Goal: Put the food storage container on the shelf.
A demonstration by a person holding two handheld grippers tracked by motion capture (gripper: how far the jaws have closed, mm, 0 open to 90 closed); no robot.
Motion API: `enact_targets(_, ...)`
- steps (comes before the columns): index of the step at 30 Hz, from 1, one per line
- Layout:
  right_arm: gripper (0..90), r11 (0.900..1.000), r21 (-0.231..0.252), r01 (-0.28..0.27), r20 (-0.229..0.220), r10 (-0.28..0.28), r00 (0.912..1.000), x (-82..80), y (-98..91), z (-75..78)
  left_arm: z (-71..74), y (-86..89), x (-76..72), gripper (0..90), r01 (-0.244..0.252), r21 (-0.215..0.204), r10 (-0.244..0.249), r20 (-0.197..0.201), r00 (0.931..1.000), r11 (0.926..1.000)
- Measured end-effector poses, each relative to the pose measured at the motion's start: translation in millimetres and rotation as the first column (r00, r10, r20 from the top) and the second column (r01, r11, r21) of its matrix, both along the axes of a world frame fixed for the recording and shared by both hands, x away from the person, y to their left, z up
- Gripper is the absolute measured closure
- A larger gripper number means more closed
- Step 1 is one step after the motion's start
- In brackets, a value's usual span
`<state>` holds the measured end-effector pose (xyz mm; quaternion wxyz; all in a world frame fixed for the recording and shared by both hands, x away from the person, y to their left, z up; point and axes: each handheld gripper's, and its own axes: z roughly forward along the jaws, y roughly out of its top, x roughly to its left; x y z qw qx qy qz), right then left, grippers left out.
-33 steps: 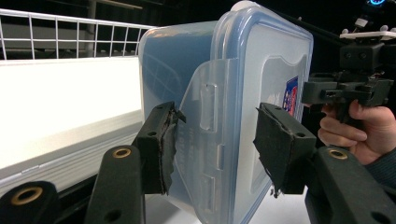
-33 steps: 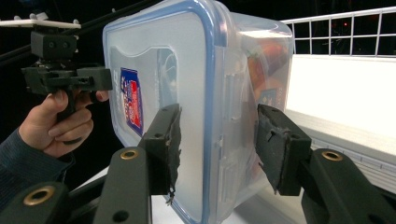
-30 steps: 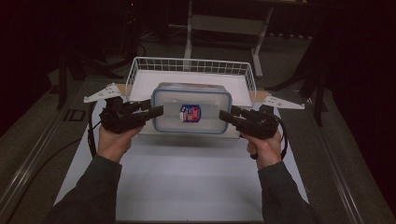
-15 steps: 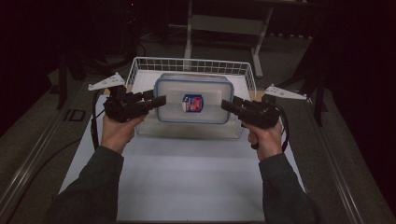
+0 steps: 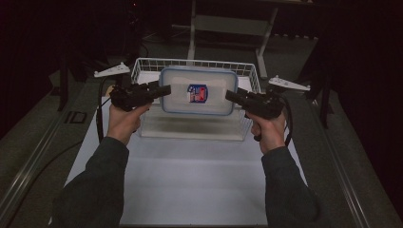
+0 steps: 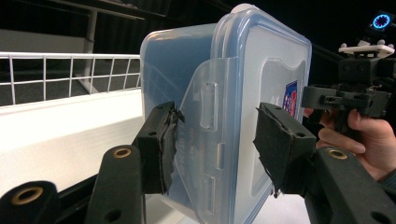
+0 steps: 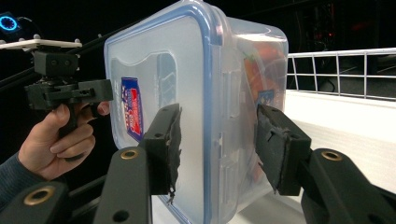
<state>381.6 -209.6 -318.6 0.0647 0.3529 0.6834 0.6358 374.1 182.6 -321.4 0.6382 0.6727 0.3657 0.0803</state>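
A clear plastic container [image 5: 198, 90] with a blue-rimmed lid and a red-and-blue sticker hangs in the air over the white wire basket [image 5: 142, 64]. My left gripper [image 5: 164, 90] is shut on its left end and my right gripper [image 5: 230, 96] on its right end. In the left gripper view the pads [image 6: 161, 149] clamp the container [image 6: 243, 93] at its side latch, with the right gripper [image 6: 345, 95] beyond it. In the right gripper view the jaws clamp the container [image 7: 187, 70] across lid and wall, and orange contents show dimly inside. The left gripper [image 7: 70, 93] is at the far end.
The basket stands at the back of a white mat [image 5: 190, 180] on the table. A metal frame [image 5: 228, 23] stands in the dark behind it. The mat's near half lies between the person's forearms.
Both grippers have carried the container up and away from the person, from in front of the basket to above it. The grip on both ends is the same.
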Motion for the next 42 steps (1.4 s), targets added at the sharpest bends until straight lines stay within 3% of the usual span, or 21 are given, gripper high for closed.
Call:
enact_targets(6, 51.7, 1.0, -0.006, 0.004, -0.015, -0.004, 0.9999, 11.6, 5.2, -0.2, -2.7, 4.4, 12.7, 49.3, -0.008, -0.016, 0.008, -0.022, 0.9997, 0.9998)
enact_targets(13, 51.7, 0.9998, -0.007, 0.019, -0.071, -0.02, 0.9973, 25.5, 7.5, -8.9, -13.4, 4.6, 26.3, 48.9, -0.026, -0.021, 0.024, -0.086, 0.996, 0.9994)
enact_targets(28, 50.6, 0.9981, 0.027, 0.056, -0.113, -0.052, 0.9922, 38.0, 10.8, -13.5, -16.3, 3.0, 35.4, 48.6, -0.098, -0.061, 0.093, -0.089, 0.9917, 0.9933)
enact_targets(33, 49.3, 0.9954, 0.0, 0.096, -0.104, -0.095, 0.99, 41.7, 13.2, -11.3, -18.1, 0.9, 39.3, 48.3, -0.118, -0.064, 0.112, -0.088, 0.9897, 0.9909)
enact_targets(35, 55.3, 0.9912, -0.047, 0.124, -0.081, -0.127, 0.9885, 41.4, 17.1, -9.8, -19.0, 0.0, 40.8, 46.7, -0.143, -0.057, 0.138, -0.092, 0.9862, 0.9881)
enact_targets(37, 52.1, 0.9816, -0.112, 0.155, -0.075, -0.164, 0.9837, 42.4, 22.8, -10.4, -21.0, 1.1, 43.8, 45.6, -0.176, -0.064, 0.169, -0.106, 0.98, 0.9823)
enact_targets(39, 50.8, 0.9808, -0.105, 0.165, -0.085, -0.174, 0.9811, 44.8, 24.8, -12.6, -21.8, 2.4, 46.6, 47.4, -0.214, -0.051, 0.208, -0.102, 0.9728, 0.9755)
enact_targets(40, 51.9, 0.9813, -0.091, 0.17, -0.091, -0.178, 0.9798, 45.7, 24.8, -13.6, -22.0, 1.9, 48.5, 54.7, -0.226, -0.033, 0.221, -0.107, 0.9694, 0.9736)
enact_targets(41, 51.9, 0.9828, -0.057, 0.176, -0.096, -0.18, 0.9789, 46.2, 24.4, -13.7, -22.0, -0.7, 52.2, 56.5, -0.238, -0.009, 0.235, -0.106, 0.9661, 0.9713)
enact_targets(42, 51.9, 0.9828, -0.057, 0.176, -0.096, -0.18, 0.9789, 46.2, 24.4, -13.7, -22.0, -0.7, 52.2, 55.5, -0.238, -0.009, 0.235, -0.106, 0.9661, 0.9713)
